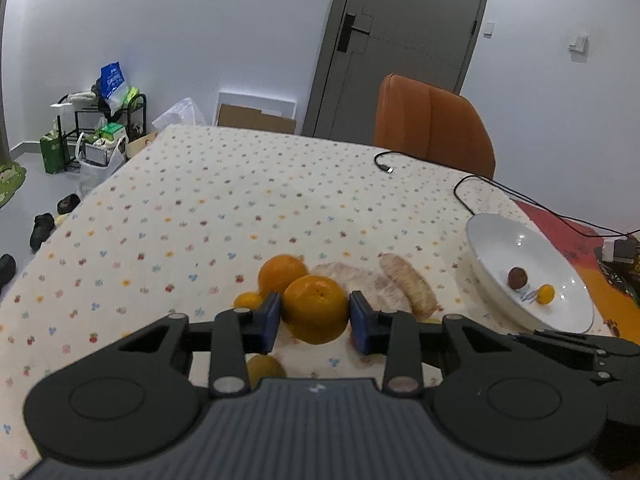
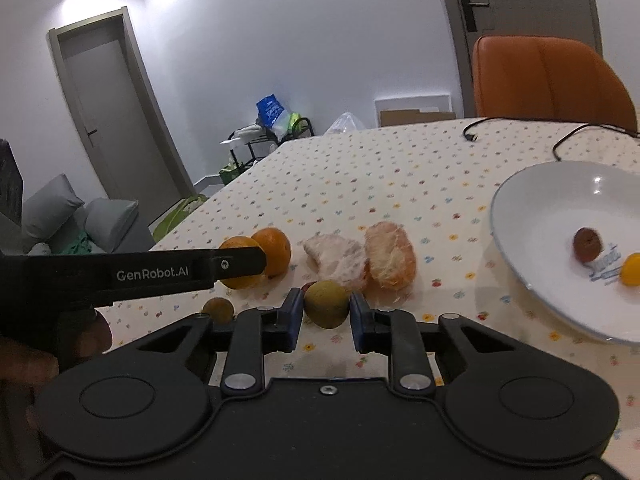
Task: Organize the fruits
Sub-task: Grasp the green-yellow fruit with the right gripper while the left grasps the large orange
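Note:
My left gripper [image 1: 315,309] is shut on a large orange [image 1: 316,322], its blue pads pressed against both sides. Just behind sit a second orange [image 1: 282,272] and a small kumquat [image 1: 248,301]. My right gripper [image 2: 326,310] is shut on a yellow-green round fruit [image 2: 326,300] low over the tablecloth. Two peeled citrus pieces [image 2: 390,258] [image 2: 338,262] lie beyond it. To the right, a white plate [image 2: 540,208] holds a brown fruit [image 2: 587,245] and a small orange one [image 2: 632,274].
A small brownish-green fruit [image 2: 218,310] lies left of the right gripper. Black cables [image 1: 472,184] run across the far right of the floral tablecloth [image 1: 200,208]. An orange chair [image 1: 434,124] stands at the far edge. Floor clutter and a rack [image 1: 100,128] are off to the left.

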`<state>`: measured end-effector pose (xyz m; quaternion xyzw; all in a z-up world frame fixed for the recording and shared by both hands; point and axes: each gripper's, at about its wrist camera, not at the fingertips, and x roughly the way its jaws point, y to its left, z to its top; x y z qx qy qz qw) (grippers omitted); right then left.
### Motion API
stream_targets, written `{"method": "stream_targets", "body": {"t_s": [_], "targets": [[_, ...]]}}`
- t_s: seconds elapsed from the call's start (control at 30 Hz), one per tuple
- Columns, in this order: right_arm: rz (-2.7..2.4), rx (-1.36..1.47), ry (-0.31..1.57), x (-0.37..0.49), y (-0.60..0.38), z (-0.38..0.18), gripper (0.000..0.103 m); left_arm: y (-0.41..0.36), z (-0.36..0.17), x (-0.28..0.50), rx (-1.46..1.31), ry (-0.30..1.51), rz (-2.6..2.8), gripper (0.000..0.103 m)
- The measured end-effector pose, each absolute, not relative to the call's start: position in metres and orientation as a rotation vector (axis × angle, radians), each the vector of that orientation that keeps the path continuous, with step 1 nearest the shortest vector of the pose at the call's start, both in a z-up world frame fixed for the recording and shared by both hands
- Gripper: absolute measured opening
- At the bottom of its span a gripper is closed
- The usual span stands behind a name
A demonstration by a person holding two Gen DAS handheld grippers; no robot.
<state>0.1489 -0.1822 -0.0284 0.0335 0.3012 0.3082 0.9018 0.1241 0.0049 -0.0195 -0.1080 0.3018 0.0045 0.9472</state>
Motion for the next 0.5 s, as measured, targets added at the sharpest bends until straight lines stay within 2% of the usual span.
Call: {"method": "stream_targets", "body": {"t_s": [0.5], "targets": [[0.516,0.124,0.538,0.141,-0.238,-0.002,0.023,-0.041,0.005,0.129,-0.167,0.579,-0.068,0.035]]}}
